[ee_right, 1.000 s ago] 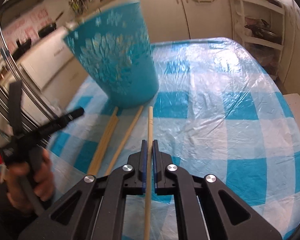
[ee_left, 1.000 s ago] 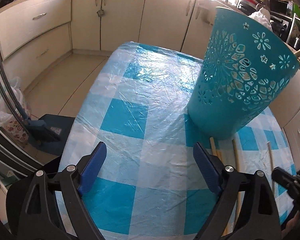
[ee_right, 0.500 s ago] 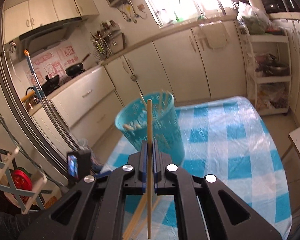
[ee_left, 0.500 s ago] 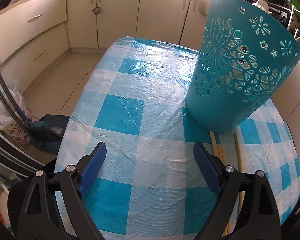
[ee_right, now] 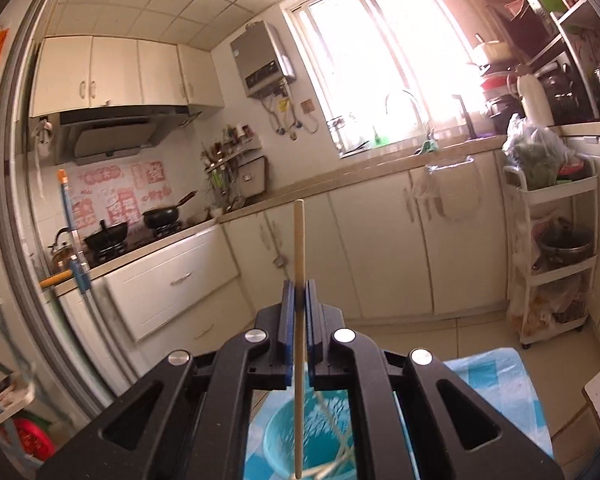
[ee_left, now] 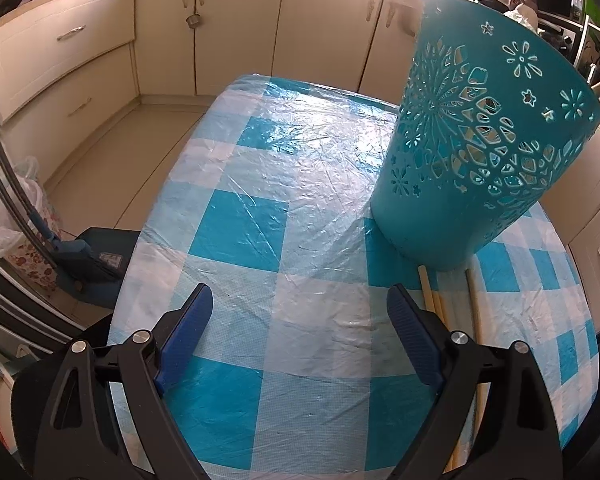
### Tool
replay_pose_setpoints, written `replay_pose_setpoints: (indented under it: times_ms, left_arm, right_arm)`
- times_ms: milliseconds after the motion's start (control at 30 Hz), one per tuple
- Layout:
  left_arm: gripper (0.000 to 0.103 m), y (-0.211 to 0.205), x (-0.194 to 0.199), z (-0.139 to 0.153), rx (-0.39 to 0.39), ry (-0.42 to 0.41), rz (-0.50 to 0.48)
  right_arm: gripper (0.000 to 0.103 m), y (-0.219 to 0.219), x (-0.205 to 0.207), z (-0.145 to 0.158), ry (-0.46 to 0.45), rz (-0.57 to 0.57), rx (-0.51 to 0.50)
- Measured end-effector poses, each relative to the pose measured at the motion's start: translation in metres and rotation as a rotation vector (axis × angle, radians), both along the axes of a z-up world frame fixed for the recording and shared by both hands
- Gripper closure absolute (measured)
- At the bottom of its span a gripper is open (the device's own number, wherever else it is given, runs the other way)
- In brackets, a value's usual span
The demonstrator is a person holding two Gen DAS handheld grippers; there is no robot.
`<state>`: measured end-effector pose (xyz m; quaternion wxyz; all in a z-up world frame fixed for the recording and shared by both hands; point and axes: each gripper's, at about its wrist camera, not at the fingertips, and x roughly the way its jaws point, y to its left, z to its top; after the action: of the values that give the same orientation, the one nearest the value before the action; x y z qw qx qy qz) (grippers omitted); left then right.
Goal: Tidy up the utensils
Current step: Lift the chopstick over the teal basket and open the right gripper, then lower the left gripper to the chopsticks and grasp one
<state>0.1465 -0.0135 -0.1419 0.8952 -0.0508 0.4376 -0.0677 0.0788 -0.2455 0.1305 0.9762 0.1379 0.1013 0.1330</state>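
Right wrist view: our right tool [ee_right: 297, 314] clamps one chopstick [ee_right: 299, 280] above the basket [ee_right: 278, 446].
Left tool [ee_left: 300, 332]: open, empty.
Risk: we miss the rim; the stick drops onto the counter [ee_left: 236, 216].

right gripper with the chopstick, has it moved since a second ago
Yes. The right gripper, shut on the chopstick, has risen and tilted up: the teal basket sank from ahead of its fingers to below them.

Open tablecloth [ee_left: 260, 184] left of basket [ee_left: 480, 140]
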Motion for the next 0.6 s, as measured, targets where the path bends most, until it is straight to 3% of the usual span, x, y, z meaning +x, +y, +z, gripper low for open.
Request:
replay_pose_setpoints:
  times_ms: [167, 300, 600]
  left_arm:
    - [0.018, 0.001, 0.001, -0.001, -0.01, 0.002, 0.002]
    - [0.018, 0.001, 0.001, -0.001, -0.012, 0.001, 0.003]
    - [0.017, 0.002, -0.001, 0.0, 0.005, -0.006, 0.02]
  right_arm:
    - [0.097, 0.008, 0.032, -0.051, 0.082, -0.067, -0.038]
    - [0.097, 0.011, 0.032, -0.078, 0.147, -0.06, -0.067]
    - [0.086, 0.006, -0.015, -0.068, 0.126, -0.044, -0.106]
